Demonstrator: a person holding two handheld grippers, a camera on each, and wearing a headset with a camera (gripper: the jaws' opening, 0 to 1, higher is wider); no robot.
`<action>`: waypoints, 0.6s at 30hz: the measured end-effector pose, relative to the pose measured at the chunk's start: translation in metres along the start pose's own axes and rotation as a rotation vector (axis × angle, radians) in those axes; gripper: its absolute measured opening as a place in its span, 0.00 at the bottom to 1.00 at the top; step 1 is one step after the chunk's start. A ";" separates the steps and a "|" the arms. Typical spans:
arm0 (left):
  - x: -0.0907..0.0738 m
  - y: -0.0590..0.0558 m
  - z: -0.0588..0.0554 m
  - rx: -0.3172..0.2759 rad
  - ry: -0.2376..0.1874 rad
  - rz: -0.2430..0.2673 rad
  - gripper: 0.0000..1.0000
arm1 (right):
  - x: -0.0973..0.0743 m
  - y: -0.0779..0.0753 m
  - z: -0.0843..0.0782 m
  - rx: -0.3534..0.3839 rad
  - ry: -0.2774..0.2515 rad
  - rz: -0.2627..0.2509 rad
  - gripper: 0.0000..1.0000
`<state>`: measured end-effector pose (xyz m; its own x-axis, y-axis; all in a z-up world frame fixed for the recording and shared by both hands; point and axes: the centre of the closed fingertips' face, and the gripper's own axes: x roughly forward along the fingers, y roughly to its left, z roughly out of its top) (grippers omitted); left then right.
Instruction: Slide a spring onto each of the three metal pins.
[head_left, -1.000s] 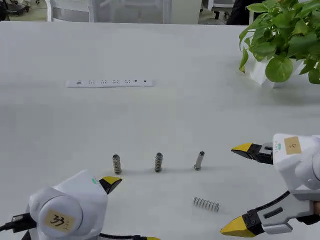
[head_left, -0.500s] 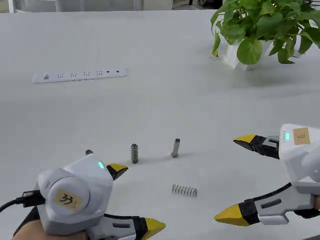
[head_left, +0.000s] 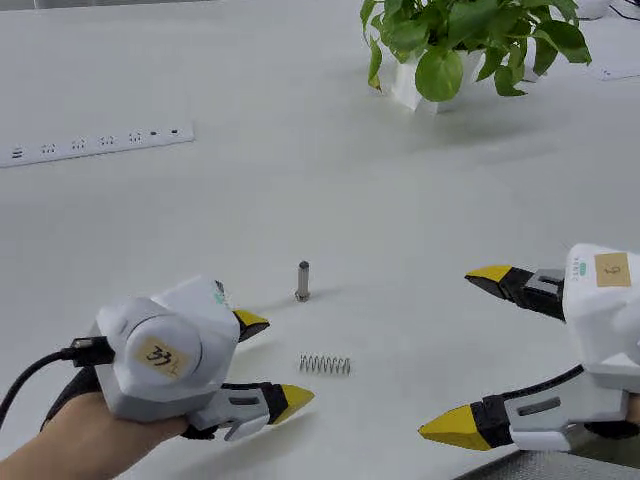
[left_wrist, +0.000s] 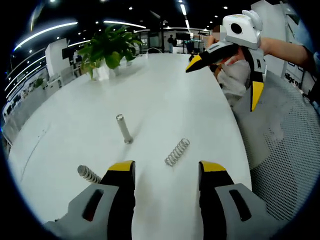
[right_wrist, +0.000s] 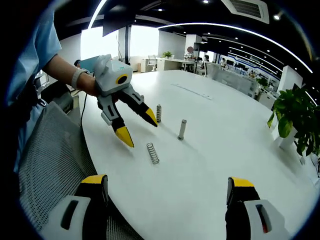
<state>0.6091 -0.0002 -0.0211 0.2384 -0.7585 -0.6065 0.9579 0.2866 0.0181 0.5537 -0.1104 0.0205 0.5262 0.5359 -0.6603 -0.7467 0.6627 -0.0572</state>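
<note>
One fitting apparently left: silver coil spring (head_left: 325, 365) at five o'clock of bare steel pin (head_left: 303, 281); left gripper (head_left: 278, 358), right gripper (head_left: 462, 352) agape, empty.

A loose spring (head_left: 325, 365) lies flat near the bare upright pin (head_left: 302, 281).

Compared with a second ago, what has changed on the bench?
The left gripper moved in toward the loose spring, jaws open, now covering the two sprung pins in the head view. Nothing was grasped or released. The spring and bare pin have not moved; the right gripper stays open; the rest is camera shift.
</note>
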 end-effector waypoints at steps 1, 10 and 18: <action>0.001 0.001 0.001 0.012 0.004 -0.004 0.45 | 0.000 0.000 -0.001 0.003 0.001 -0.001 0.99; 0.019 -0.005 -0.004 0.173 0.115 -0.103 0.30 | 0.000 -0.001 -0.002 0.023 -0.004 -0.005 0.99; 0.027 -0.009 -0.009 0.211 0.176 -0.170 0.23 | 0.001 0.000 -0.003 0.034 -0.009 -0.001 0.99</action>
<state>0.6057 -0.0180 -0.0449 0.0586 -0.6672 -0.7425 0.9980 0.0227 0.0583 0.5532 -0.1115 0.0179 0.5310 0.5398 -0.6531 -0.7319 0.6806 -0.0325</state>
